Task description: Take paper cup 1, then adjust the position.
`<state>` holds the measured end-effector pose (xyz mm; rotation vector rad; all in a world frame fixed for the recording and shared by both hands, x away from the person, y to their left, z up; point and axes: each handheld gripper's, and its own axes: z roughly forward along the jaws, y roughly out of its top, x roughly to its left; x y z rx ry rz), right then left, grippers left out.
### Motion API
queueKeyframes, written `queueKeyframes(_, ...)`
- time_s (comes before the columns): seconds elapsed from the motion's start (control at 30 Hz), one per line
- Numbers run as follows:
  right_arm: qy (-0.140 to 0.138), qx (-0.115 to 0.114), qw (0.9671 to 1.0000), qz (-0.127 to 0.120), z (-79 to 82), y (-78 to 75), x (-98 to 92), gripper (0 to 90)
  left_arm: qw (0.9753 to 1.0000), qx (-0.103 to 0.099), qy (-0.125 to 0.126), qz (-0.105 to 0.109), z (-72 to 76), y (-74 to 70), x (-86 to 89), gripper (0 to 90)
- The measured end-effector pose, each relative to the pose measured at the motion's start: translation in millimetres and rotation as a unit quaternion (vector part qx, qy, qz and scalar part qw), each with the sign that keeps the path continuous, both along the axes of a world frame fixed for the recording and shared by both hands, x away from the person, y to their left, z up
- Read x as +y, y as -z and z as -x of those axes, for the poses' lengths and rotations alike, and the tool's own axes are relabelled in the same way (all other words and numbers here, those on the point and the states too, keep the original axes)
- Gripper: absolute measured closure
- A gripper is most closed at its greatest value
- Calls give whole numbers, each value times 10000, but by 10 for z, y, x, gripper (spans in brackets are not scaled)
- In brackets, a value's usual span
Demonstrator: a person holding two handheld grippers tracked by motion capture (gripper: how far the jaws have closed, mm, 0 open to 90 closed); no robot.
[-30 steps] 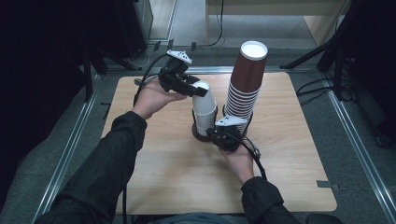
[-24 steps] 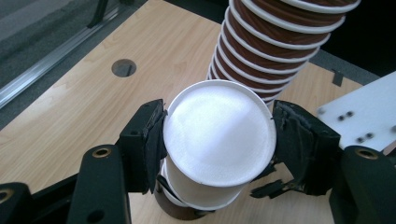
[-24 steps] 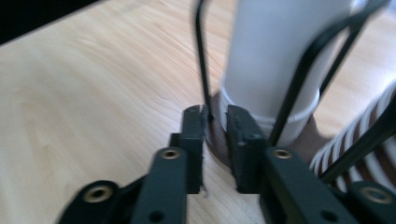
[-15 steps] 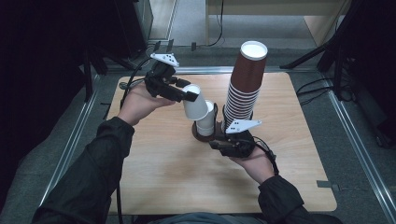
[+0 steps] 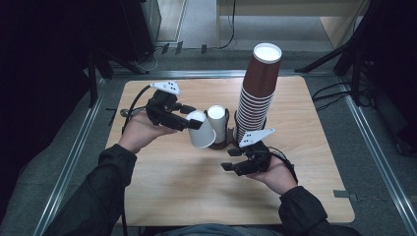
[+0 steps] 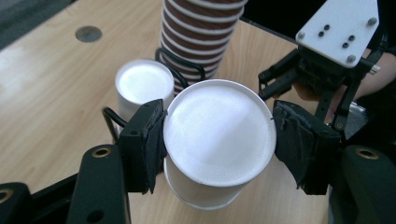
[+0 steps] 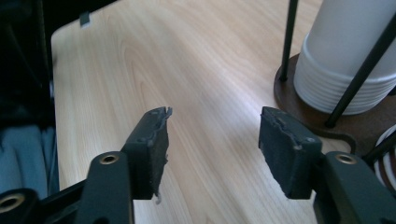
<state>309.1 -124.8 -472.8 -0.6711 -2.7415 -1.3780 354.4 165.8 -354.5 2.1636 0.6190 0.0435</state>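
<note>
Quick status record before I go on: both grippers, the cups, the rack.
left gripper: shut on white cup, held tilted above the table
right gripper: open, nothing between its jaws
white stack: upside down in the rack
brown stack: tall, upside down, beside it
rack: dark base with wire uprights
table: light wood

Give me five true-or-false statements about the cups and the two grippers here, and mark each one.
1. The left gripper grips a white paper cup. True.
2. The right gripper holds a cup. False: its jaws are open around nothing.
3. The brown cup stack is taller than the white cup stack. True.
4. The held cup is brown. False: it is white.
5. The cup stacks lie on their sides. False: both stand upright in the holder.
</note>
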Motion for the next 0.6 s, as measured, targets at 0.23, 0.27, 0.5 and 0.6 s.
queueKeyframes(0.23,-14,-74,9999,-124,29,-39,-83,372,9998,82,153,50,148,194,-2,365)
queueKeyframes(0.27,-1,-72,9999,-139,29,-40,-100,371,9998,82,153,50,148,194,-2,365)
queueKeyframes(0.5,41,-14,9998,-190,-9,-20,-131,356,9998,15,175,68,231,305,-25,365)
queueKeyframes(0.6,-83,33,9998,-173,-28,10,-107,341,9996,67,217,152,262,367,-25,365)
